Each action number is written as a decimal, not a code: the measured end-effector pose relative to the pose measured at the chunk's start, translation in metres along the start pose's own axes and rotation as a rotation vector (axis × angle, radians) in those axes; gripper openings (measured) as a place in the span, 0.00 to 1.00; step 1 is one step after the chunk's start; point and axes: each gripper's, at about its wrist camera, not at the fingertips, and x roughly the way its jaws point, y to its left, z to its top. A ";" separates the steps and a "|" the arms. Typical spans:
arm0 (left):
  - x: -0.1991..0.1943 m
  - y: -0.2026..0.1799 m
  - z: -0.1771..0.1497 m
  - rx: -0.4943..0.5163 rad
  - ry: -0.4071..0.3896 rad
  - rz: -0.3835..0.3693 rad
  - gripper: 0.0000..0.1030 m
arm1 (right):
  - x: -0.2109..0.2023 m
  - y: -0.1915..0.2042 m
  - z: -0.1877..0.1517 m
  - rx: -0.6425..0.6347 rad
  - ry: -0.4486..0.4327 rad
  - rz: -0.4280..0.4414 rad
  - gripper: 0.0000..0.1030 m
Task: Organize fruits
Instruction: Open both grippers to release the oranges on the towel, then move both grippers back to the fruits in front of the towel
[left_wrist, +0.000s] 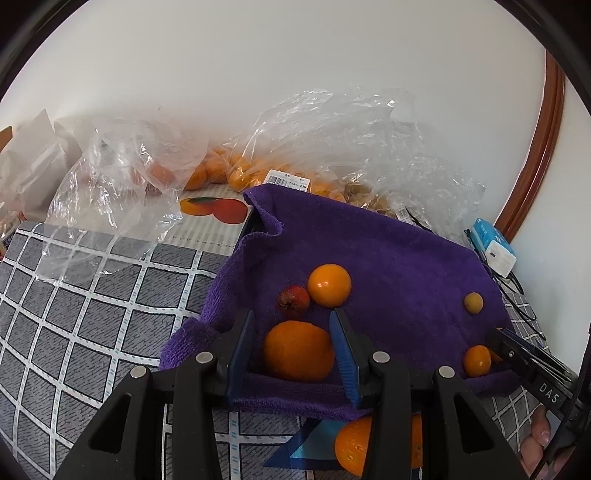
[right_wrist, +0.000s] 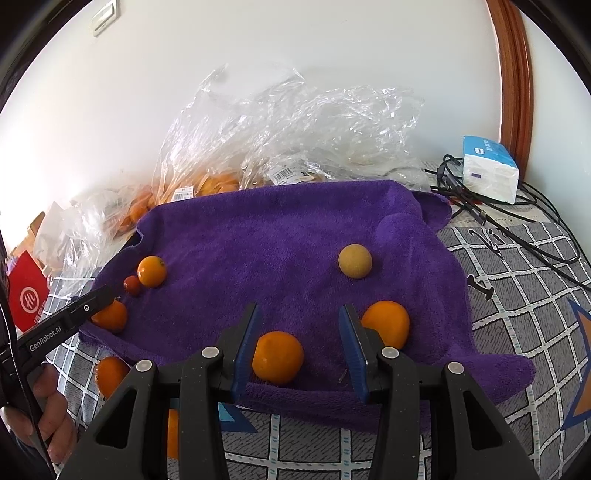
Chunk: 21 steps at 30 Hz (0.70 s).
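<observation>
Fruits are lying scattered across the purple towel (right_wrist: 280, 229); both grippers (left_wrist: 295, 350) (right_wrist: 299, 347) are hovering apart around oranges (left_wrist: 298, 350) (right_wrist: 277, 356), sorting barely begun.

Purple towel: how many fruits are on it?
6: an orange between the right gripper's fingers, another just right, one at the left gripper, an orange and small red fruit behind that, a yellow fruit farther back. None looks hidden.

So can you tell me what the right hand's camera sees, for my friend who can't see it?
The right gripper hangs open over a purple towel, with an orange between its blue fingers, touching the left finger only. More oranges, a small red fruit and a yellowish round fruit sit around the towel. Crinkly plastic bags lie behind.
</observation>
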 end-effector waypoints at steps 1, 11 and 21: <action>0.000 0.000 0.000 0.000 -0.003 0.000 0.39 | 0.000 0.000 0.000 0.000 -0.001 0.000 0.43; -0.017 0.001 0.002 -0.019 -0.074 -0.009 0.51 | -0.007 0.001 0.000 -0.006 -0.013 0.013 0.46; -0.042 0.003 0.009 -0.047 -0.160 0.004 0.51 | -0.037 0.010 0.005 0.004 -0.096 -0.041 0.49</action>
